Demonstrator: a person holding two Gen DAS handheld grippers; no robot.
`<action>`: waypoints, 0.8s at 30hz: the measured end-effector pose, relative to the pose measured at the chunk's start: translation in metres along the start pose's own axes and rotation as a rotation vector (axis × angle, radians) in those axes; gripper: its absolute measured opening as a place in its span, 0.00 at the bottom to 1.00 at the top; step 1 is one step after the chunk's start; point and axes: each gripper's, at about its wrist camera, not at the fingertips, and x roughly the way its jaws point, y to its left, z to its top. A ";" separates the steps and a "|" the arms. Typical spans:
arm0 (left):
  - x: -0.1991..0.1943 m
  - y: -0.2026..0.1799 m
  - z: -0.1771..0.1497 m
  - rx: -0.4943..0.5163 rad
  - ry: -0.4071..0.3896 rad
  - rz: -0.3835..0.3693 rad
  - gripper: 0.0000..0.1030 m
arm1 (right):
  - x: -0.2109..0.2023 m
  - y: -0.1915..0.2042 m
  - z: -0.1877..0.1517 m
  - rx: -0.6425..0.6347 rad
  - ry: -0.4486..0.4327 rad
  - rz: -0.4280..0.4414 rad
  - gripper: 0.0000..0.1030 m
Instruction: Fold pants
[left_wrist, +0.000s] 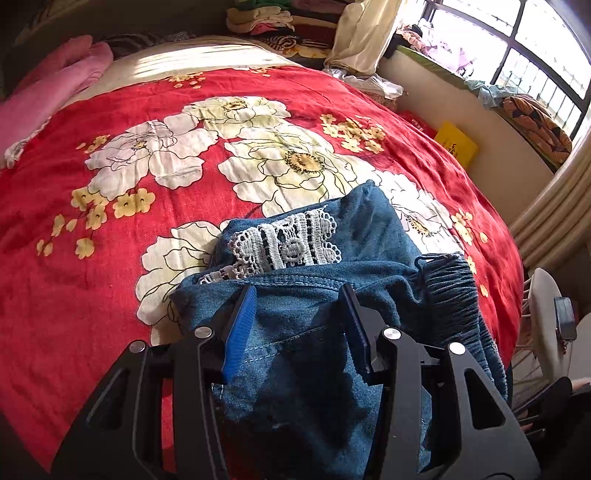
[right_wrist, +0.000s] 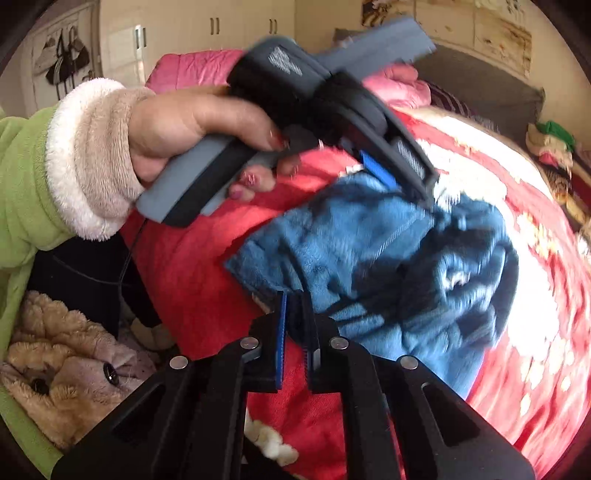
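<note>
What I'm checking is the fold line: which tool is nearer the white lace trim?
Left. The left tool straddles the pants just short of the lace trim; the right tool pinches their edge, farther away.

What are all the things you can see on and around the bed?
pants: one, blue denim with white lace, near edge of the bed
bedspread: one, red with white and yellow flowers, covering the bed
blanket: one, pink, far left of the bed
clothes pile: one stack, mixed colours, beyond the bed
flat box: one, yellow, between bed and window wall
fluffy toy: one, tan, beside the bed
sleeve: one, green with cream cuff
hand: one, holding the left gripper
left gripper: black, jaws astride the pants
right gripper: black, jaws shut, apparently on the pants' edge
</note>
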 end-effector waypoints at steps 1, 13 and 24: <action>0.000 0.000 0.000 -0.004 -0.002 -0.002 0.38 | 0.002 -0.001 -0.005 0.024 0.002 0.010 0.07; -0.006 -0.002 -0.001 -0.024 -0.023 -0.011 0.38 | -0.016 -0.006 -0.008 0.161 -0.099 0.042 0.11; -0.035 -0.014 0.000 -0.013 -0.090 -0.021 0.45 | -0.074 -0.031 -0.007 0.304 -0.267 -0.007 0.38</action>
